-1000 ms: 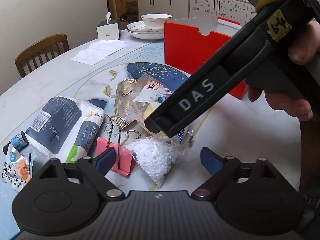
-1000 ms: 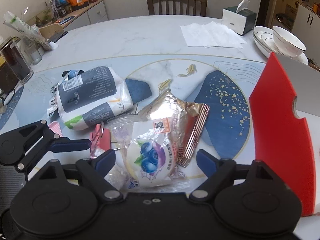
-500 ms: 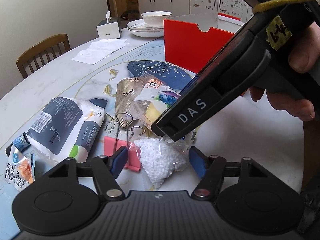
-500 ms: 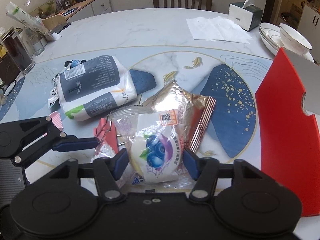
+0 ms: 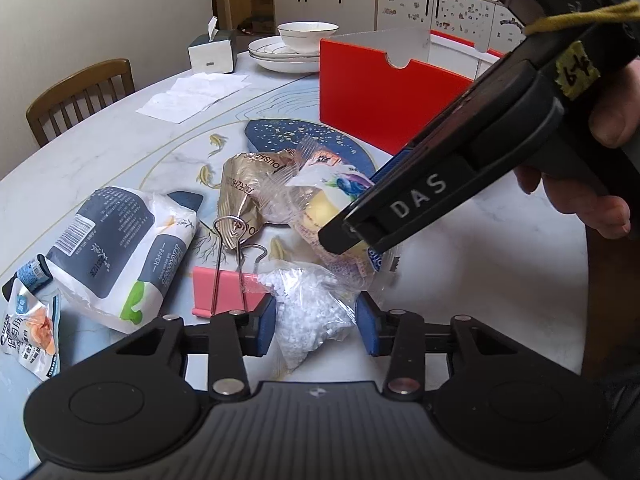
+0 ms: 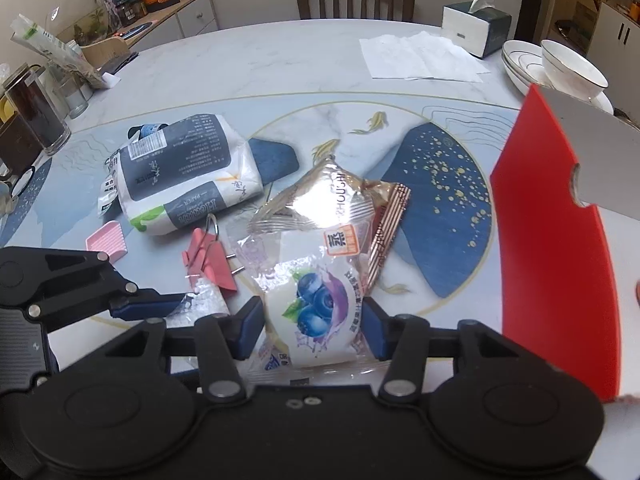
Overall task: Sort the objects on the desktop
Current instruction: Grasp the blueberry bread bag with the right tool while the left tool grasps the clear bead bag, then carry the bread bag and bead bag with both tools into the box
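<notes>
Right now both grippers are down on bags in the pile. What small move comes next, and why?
Probably let both sets of jaws finish closing, then lift. The left gripper brackets the bag of white beads; the right gripper brackets the blueberry bun packet. Both are closing, and the packets overlap, so raise them slowly toward the red box.

Table (image 6: 280,68): polished marble-look top, glossy. Blueberry bun wrapper (image 6: 316,312): clear crinkled plastic film. Gold snack bag (image 6: 320,196): shiny foil. Binder clip (image 5: 224,286): matt pink body, bright wire handles. Tissue pack (image 5: 120,252): soft plastic wrap. Chair (image 5: 80,96): varnished wood.
</notes>
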Demonstrator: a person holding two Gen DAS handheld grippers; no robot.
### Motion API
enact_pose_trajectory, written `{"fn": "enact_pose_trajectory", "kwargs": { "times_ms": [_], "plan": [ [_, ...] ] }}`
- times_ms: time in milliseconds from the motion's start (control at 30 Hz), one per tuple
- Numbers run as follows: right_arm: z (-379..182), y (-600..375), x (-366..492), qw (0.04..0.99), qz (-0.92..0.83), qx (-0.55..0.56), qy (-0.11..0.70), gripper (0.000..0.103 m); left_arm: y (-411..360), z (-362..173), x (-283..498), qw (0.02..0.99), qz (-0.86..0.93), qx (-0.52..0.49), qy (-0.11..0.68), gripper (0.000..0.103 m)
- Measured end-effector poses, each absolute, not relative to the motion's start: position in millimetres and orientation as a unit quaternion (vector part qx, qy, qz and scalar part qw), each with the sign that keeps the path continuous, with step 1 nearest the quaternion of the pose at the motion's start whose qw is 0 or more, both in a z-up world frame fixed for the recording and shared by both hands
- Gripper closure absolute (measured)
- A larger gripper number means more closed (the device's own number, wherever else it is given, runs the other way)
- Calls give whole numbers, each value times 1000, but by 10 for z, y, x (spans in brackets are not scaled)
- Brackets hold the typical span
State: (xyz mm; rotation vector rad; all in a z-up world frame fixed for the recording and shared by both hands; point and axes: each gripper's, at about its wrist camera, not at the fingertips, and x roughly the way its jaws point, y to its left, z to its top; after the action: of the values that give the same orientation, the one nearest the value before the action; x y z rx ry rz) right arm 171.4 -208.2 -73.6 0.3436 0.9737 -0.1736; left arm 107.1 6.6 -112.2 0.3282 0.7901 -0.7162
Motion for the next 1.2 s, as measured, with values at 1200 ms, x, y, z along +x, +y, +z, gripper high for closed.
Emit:
{"fn": "enact_pose_trajectory", "kwargs": {
  "times_ms": [1200],
  "plan": [
    [220,-2887,860,896,-85,180,396,53,-474,-28,1078,885,-340,105,299,66]
  ]
}}
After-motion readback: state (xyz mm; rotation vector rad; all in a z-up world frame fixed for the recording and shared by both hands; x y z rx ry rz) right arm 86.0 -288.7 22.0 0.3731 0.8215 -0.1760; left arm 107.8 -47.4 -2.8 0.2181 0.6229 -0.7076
